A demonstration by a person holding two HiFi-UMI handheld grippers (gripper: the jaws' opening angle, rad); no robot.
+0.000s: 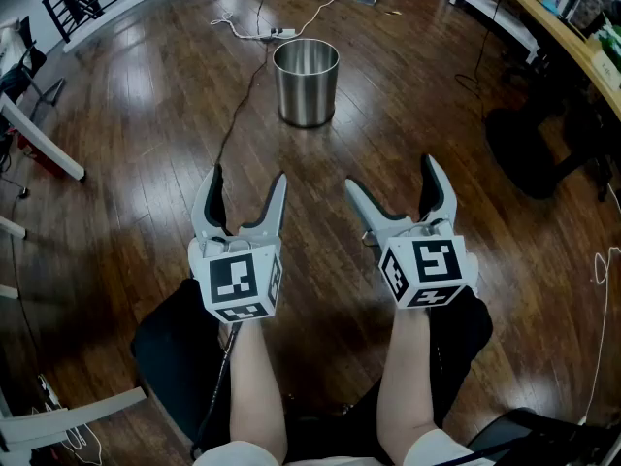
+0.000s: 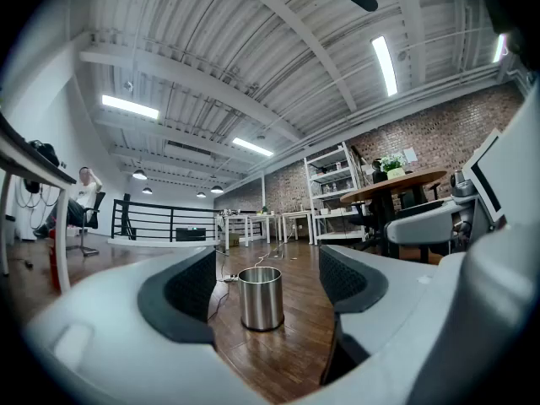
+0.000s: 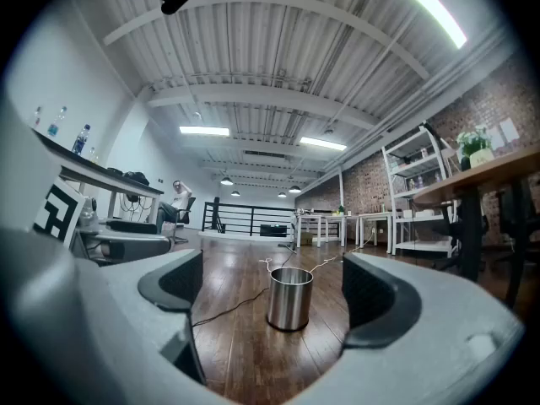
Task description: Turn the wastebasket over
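While open dark wooden floor [image 1: 126, 173] lies on every side of it, the steel wastebasket [image 1: 306, 81] stands upright at the far middle, its long axis vertical and its open mouth facing up. A thin black cable [image 1: 238, 105] runs past its left side to a power strip [image 1: 282, 33] just beyond. A desk [image 1: 568, 42] and a black office chair [image 1: 529, 149] edge the far right, well apart from it. Near the person, the left gripper [image 1: 248, 175] and right gripper [image 1: 390, 173] are held level, side by side, pointing toward the wastebasket. Both have their jaws spread wide with nothing in them, well short of it.
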